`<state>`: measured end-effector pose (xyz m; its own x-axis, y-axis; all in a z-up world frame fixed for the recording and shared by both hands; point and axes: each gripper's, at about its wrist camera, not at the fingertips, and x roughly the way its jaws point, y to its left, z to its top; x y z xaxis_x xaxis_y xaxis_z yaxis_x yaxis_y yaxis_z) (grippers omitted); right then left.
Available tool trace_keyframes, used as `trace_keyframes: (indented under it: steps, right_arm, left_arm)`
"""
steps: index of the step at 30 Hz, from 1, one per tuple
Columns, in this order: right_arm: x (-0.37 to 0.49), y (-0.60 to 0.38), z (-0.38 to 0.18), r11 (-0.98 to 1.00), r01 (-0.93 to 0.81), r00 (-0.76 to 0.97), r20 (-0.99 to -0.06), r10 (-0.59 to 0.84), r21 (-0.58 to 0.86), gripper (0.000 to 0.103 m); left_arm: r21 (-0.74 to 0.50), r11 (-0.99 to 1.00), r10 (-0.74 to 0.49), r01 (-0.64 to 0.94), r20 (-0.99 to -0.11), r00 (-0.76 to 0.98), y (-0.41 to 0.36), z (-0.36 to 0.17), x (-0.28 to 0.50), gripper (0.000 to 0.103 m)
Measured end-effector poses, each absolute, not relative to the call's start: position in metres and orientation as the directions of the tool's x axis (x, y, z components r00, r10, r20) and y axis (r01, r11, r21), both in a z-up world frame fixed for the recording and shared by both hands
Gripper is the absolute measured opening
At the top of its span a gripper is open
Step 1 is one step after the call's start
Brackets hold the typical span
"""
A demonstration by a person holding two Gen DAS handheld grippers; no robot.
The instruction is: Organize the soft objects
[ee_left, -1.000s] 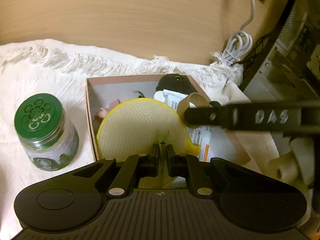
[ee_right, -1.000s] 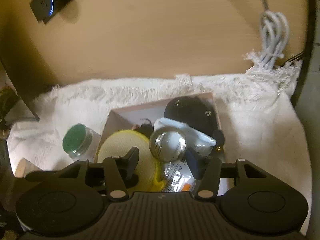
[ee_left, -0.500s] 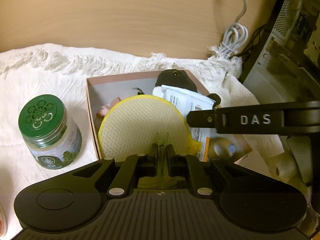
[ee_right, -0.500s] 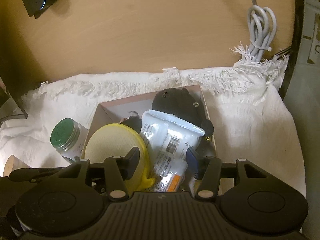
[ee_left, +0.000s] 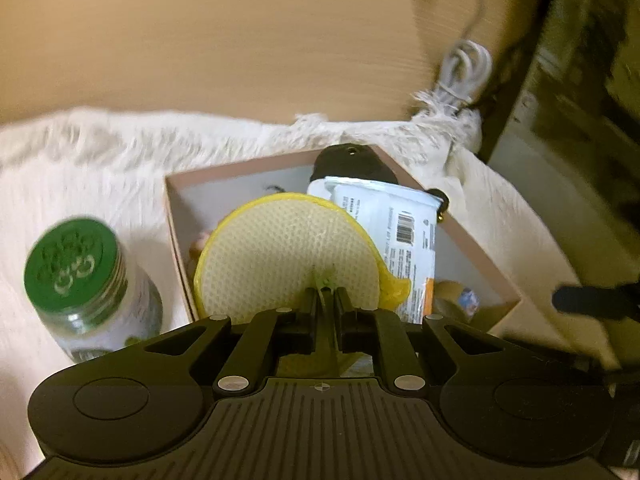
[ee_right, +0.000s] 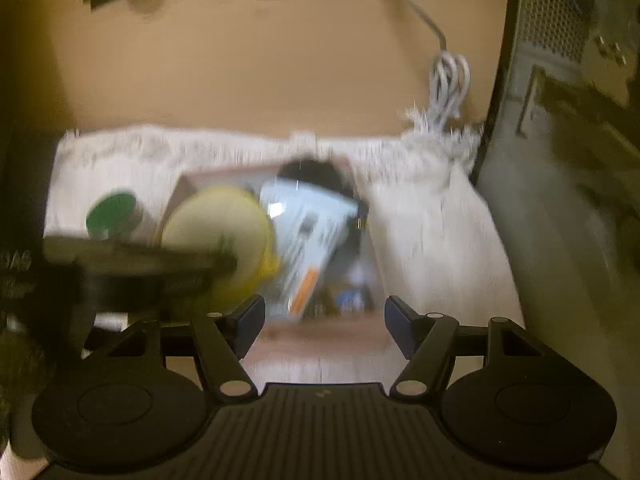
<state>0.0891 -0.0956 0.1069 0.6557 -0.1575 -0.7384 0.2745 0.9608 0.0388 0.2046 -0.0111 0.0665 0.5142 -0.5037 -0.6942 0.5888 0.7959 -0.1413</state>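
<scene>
A round yellow sponge pad (ee_left: 288, 256) stands on edge in the left of a pink cardboard box (ee_left: 476, 248). My left gripper (ee_left: 327, 300) pinches the pad's lower edge by a small green loop; its jaws are just starting to ease apart, with the edge still between them. Beside the pad lie a white wipes packet (ee_left: 400, 232) and a black soft toy (ee_left: 352, 160). A small shiny ball (ee_left: 460, 296) rests in the box's near right corner. My right gripper (ee_right: 325, 308) hangs short of the box's near wall (ee_right: 320, 332), its jaws opening with nothing between them.
A glass jar with a green lid (ee_left: 80, 268) stands left of the box on a white fringed cloth (ee_left: 100, 168). A coiled white cable (ee_left: 464, 72) lies on the wooden desk behind. A computer case (ee_right: 568, 160) walls off the right side.
The right gripper let the shiny ball go into the box, then drew back toward me and widened. The left gripper kept its hold on the pad with little movement.
</scene>
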Motion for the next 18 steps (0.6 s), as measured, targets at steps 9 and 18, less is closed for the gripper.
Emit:
trace_keyframes:
  steps: [9,18]
  right_arm:
    - [0.052,-0.086,0.083,0.975,0.221,0.616,-0.772,-0.157,-0.022,0.077]
    - [0.03,-0.106,0.077,0.997,0.077,0.694,-0.717,-0.062,-0.012,0.09]
  left_arm:
    - [-0.207,0.751,-0.594,0.627,-0.627,0.505,0.002,0.094,0.193,0.018]
    - [-0.112,0.888,-0.443,0.446,-0.47,0.764,0.026,0.121,0.137,0.023]
